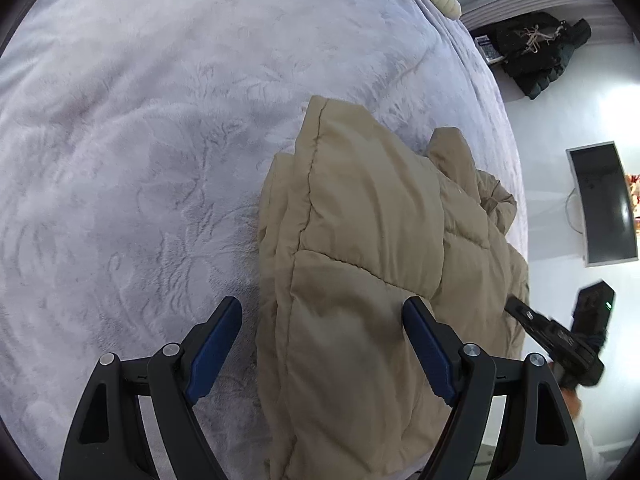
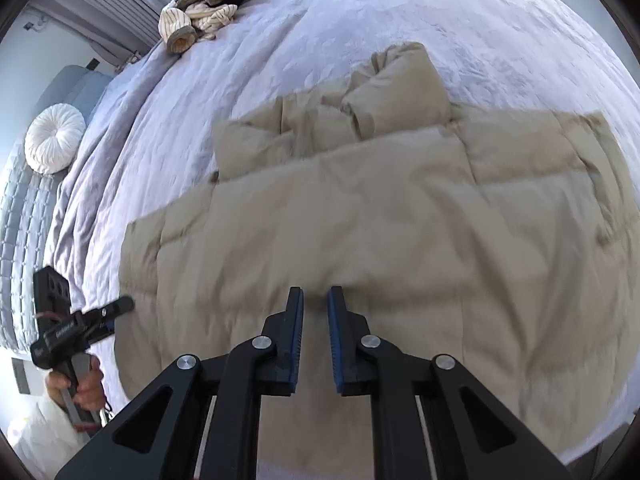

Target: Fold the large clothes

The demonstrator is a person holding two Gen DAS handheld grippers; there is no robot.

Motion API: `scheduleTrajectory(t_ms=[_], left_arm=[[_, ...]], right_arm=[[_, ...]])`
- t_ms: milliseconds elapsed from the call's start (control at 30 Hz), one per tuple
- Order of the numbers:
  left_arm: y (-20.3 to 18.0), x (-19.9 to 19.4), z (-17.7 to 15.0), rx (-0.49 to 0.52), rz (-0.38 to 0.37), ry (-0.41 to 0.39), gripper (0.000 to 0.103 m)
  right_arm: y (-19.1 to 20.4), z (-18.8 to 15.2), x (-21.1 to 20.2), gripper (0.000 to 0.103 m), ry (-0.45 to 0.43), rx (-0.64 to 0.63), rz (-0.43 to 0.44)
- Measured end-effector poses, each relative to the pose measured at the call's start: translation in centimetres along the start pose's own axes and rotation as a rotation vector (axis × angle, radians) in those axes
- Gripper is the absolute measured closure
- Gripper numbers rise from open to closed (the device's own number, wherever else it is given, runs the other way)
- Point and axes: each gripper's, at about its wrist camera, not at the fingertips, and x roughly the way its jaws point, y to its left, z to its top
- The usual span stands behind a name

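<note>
A beige puffer jacket (image 1: pixel 360 260) lies partly folded on the lavender bed cover (image 1: pixel 140 140). My left gripper (image 1: pixel 322 316) is open wide and empty, hovering over the jacket's left edge. In the right wrist view the jacket (image 2: pixel 380 220) spreads across the bed cover (image 2: pixel 320 32), with a sleeve folded over its top. My right gripper (image 2: pixel 316 300) hovers just above the jacket's near part, its jaws a narrow gap apart with nothing between them. The right gripper also shows at the jacket's right edge in the left wrist view (image 1: pixel 516 306); the left gripper shows at the left in the right wrist view (image 2: pixel 120 306).
A pile of striped cream clothes (image 2: pixel 204 12) lies at the bed's far corner. A round white cushion (image 2: pixel 54 144) rests on a grey headboard at left. Dark clothes (image 1: pixel 536 48) and a black monitor (image 1: pixel 604 208) lie on the white floor beside the bed.
</note>
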Motion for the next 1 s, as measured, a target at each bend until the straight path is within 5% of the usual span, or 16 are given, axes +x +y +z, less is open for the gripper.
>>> scheduleTrajectory(t_ms=[367,600,667,700,733,833,1000], left_arm=[[0.7,5.2,1.8,0.011,-0.158,0.128,0.02],[-1.7,8.4,2.5,0.115,-0.179,0.261,0.012],[-2.4,8.5,2.9,0.123,-0.191,0.265,0.029],[-2.5,8.3,2.9,0.114,-0.24,0.274,0.055],[-2.5,8.0,2.8,0.099,-0.277,0.279,0.067],[-4.1,6.7,2.6,0.121,-0.316,0.265,0.075],[-9.6,3.9,1.7,0.159,-0.469,0.247,0.075]], right_arm=[[-1.7,3.1,6.4,0.093,0.005,0.062,0.019],[-2.3,3.2,7.3,0.093,0.03,0.066,0.022],[-2.3,3.2,7.5,0.093,0.03,0.072,0.023],[-2.3,3.2,7.5,0.093,0.029,0.074,0.024],[-2.3,3.2,7.5,0.093,0.028,0.075,0.025],[-2.5,3.0,7.5,0.093,0.031,0.077,0.03],[-2.9,3.2,7.8,0.093,0.043,0.072,0.026]])
